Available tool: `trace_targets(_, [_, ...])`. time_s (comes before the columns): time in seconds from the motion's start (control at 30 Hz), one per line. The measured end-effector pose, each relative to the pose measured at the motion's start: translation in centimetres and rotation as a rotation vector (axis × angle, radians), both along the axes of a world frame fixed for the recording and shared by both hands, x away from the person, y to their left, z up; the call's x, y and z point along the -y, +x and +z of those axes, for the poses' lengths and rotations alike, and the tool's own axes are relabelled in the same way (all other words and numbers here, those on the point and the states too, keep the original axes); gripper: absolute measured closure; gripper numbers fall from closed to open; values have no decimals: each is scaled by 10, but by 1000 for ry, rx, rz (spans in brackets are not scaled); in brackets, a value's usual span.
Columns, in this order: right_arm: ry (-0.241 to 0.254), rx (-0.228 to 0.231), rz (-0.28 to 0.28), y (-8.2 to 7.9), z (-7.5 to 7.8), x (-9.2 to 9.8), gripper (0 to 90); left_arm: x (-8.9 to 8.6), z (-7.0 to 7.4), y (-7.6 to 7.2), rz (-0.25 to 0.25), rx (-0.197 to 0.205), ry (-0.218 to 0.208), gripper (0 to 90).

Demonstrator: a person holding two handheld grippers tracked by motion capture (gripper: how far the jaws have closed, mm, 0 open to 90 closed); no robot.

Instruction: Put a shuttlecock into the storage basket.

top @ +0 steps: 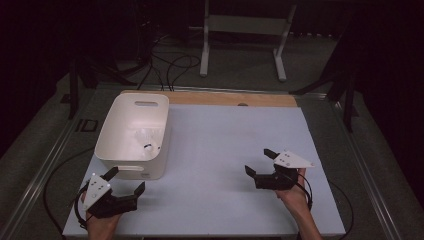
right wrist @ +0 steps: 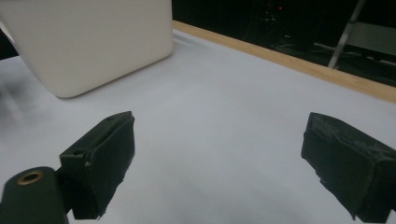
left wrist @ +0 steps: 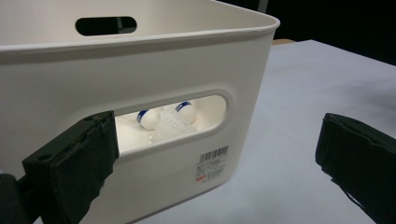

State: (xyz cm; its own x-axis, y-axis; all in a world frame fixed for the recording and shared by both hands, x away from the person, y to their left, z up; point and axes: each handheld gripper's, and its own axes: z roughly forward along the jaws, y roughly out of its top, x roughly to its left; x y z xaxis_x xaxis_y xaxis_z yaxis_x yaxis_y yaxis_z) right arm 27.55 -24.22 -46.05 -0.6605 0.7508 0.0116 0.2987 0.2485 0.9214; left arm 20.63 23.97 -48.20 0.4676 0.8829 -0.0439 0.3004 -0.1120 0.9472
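Both of my grippers sit low over the pale grey-white table top [top: 225,150], near its front edge.

My left gripper [top: 126,183] is at the front left corner, just in front of the white plastic bin with handle slots [top: 131,131]. Its jaws are spread wide and hold nothing. In the left gripper view the left jaw overlaps the near wall of the white plastic bin [left wrist: 140,70] at the left end of the handle slot; I cannot tell whether it touches. The right jaw is out over bare table, clear of the bin's corner.

Through that slot I see small white rounded pieces with blue bands [left wrist: 166,116] lying on the bin floor. From the high view, the same pale contents [top: 145,140] lie in the bottom; details are too small to resolve. A barcode sticker [left wrist: 212,165] is on the near wall below the slot.

My right gripper [top: 259,162] is at the front right, well apart from the bin. Jaws spread wide, empty, pointing across the table toward the bin [right wrist: 93,37].

A light wooden strip [top: 230,98] runs along the table's far edge.
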Motion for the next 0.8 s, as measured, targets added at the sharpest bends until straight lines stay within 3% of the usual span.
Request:
trace_targets(0.43, [38,62,-33,-19,-12,14,95,7,2,5,-14,6,-6,0])
trace_targets(0.8, [61,69,-41,-27,-16,18,95,9,1,4,-23,2,12,0])
